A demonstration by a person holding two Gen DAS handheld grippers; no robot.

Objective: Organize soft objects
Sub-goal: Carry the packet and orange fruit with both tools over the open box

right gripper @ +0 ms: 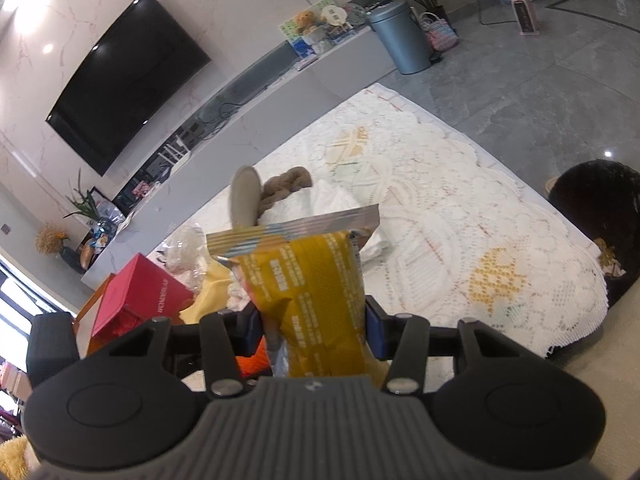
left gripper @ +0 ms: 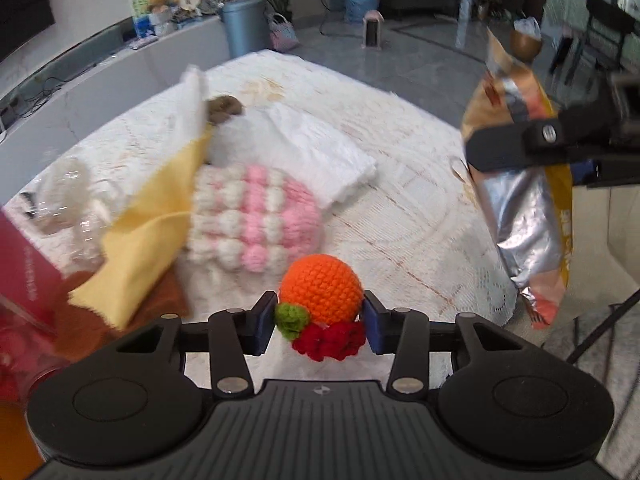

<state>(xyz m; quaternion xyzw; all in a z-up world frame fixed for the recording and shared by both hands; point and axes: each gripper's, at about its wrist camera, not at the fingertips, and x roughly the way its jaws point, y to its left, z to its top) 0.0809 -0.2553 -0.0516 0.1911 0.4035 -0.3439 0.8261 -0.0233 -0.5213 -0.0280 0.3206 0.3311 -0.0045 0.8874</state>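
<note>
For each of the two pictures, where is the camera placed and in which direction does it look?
Left wrist view: on the left gripper, looking down across the white lace cloth; its fingers hold a crochet orange.
Right wrist view: on the right gripper, facing the TV wall; its fingers hold a yellow snack bag.
Both show the cloth, snack bag and blue bin.

Your right tongs [right gripper: 314, 330] clamp a yellow snack bag [right gripper: 316, 288]. Beyond it lies the white lace-covered surface [right gripper: 460, 220]. A red box [right gripper: 136, 300] sits near left.
</note>
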